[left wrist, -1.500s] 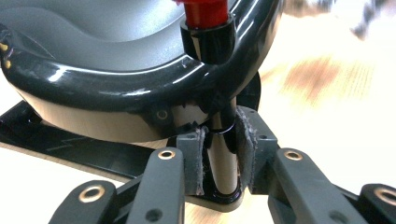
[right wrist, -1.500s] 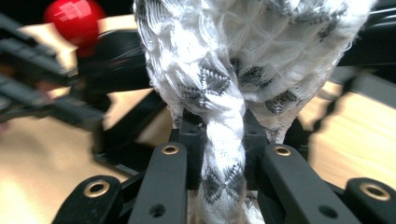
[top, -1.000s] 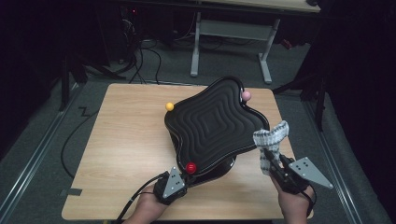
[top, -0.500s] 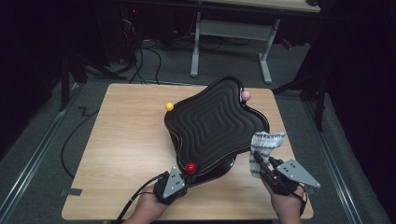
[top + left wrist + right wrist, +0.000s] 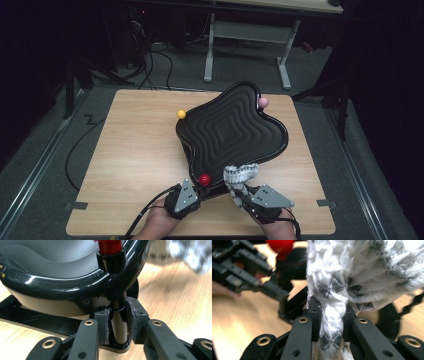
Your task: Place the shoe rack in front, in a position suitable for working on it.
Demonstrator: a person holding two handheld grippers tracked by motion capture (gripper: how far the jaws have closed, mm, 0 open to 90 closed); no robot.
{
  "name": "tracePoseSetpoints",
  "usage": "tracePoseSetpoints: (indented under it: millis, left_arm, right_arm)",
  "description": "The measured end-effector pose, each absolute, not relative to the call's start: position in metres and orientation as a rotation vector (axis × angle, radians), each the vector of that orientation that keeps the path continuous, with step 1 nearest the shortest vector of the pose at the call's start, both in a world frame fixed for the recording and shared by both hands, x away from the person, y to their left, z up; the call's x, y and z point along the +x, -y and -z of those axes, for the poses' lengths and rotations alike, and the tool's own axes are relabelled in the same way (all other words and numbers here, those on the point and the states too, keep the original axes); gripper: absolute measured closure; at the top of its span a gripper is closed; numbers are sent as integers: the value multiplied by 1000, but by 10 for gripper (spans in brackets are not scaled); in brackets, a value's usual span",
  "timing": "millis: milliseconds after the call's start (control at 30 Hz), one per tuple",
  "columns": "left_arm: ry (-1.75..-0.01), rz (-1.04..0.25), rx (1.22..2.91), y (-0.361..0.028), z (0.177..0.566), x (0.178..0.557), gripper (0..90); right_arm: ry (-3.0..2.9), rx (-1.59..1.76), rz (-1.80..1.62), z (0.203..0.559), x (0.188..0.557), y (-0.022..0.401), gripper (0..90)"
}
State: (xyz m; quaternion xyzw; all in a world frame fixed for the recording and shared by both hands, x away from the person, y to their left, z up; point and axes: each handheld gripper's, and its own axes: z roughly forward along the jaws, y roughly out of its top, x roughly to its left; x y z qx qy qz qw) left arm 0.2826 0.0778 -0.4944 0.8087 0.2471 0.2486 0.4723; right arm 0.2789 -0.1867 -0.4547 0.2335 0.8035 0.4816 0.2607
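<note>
The left gripper [image 5: 196, 191] is clamped tight on the black post [image 5: 119, 325] under the red knob [image 5: 204, 179], at the near edge of the black wavy tray [image 5: 232, 131]. That looks like a steadying grip, so the tray cannot swing while it gets wiped. The right gripper [image 5: 242, 192] is closed hard on a white and grey cloth [image 5: 240, 175], whose bunched end lies over the tray's near rim just right of the red knob, ready for a wipe across the ridges. From above you get the whole layout: tray on the wooden table [image 5: 135, 165], yellow knob [image 5: 181, 114] and pink knob [image 5: 263, 102] at its far corners. The left gripper view adds the pads [image 5: 131, 322] pinching the post above its flat base. The right gripper view shows the twisted cloth squeezed thin between its jaws.
</note>
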Motion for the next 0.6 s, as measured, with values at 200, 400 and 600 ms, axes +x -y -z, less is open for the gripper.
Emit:
tracePoseSetpoints:
  millis: [200,400,600]
  left_arm:
    - [-607,-610,1981,-78,494,282,725]
    - [-607,-611,1980,-78,494,282,724]
    - [-603,-612,1981,-78,494,283,723]
  right_arm:
    - [-2258,660,-1266,466,280,176,773]
    - [-2324,744,-1182,487,295,178,772]
    - [-2282,959,-1084,501,315,197,756]
